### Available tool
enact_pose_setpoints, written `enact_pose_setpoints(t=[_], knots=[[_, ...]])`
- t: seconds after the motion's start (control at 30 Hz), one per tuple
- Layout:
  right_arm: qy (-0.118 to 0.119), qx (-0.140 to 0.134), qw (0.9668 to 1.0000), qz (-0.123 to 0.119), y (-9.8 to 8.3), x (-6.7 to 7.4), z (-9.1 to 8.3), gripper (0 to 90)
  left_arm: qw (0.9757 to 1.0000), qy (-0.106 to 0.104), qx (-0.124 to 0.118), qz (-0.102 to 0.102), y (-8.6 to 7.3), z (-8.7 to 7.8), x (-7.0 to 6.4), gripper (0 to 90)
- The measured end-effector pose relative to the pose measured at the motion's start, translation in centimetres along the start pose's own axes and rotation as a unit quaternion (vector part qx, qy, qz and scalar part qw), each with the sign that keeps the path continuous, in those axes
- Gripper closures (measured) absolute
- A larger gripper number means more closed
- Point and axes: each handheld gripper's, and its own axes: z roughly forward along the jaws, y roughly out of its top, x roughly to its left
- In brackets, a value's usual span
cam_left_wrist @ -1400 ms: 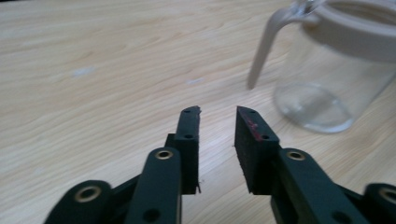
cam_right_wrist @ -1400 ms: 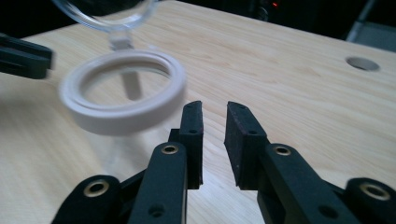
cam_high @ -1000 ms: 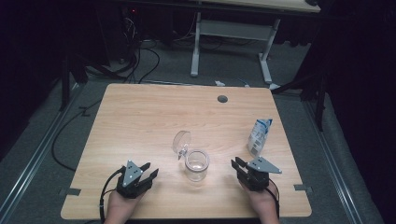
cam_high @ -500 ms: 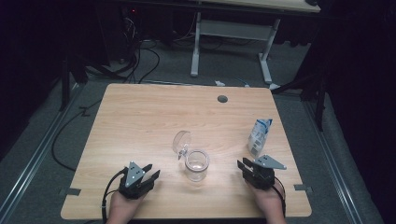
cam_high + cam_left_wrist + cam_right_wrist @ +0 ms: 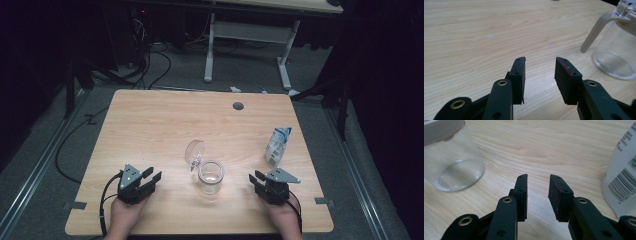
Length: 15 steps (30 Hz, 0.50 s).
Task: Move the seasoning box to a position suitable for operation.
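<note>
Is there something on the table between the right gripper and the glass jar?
Nothing visible. Between the right gripper and the glass jar lies bare table. The white pouch stands on the gripper's other side, away from the jar. The jaws are open and empty.

– What is seen beyond the work?
– A light wooden desk [image 5: 150, 130] with a round grey cable hole [image 5: 238, 106] near its far edge.
– And behind it?
– A white-legged metal table frame [image 5: 245, 47] and black cables [image 5: 150, 60] are seen on the grey floor [image 5: 45, 165].

Jar [image 5: 210, 176] mid-table [image 5: 165, 125], lid [image 5: 194, 152] behind-left of it, pouch [image 5: 277, 146] right, grippers flanking the jar.
</note>
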Motion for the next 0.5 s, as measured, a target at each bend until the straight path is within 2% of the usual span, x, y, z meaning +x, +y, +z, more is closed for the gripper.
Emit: enact_pose_setpoints(t=[0.1,0.23,0.3,0.5], knots=[[-0.010,-0.008,0.9999,0.002,-0.3,-0.2,-0.4,69.1,0.9999,-0.007,-0.001,-0.012,-0.2,-0.5,0.3,60.7],[-0.031,-0.010,0.9995,0.002,-0.8,-0.8,-0.6,69.0,0.9998,-0.017,-0.003,0.006,0.1,-1.1,-0.1,59.7],[-0.045,-0.011,0.9989,0.008,-1.0,-1.4,-0.9,69.0,0.9997,-0.021,-0.004,0.013,0.2,-1.1,-0.3,59.7],[-0.065,-0.027,0.9969,0.036,-1.8,-2.6,-2.1,66.4,0.9990,-0.028,0.008,0.034,0.0,-0.4,-1.2,59.0]])
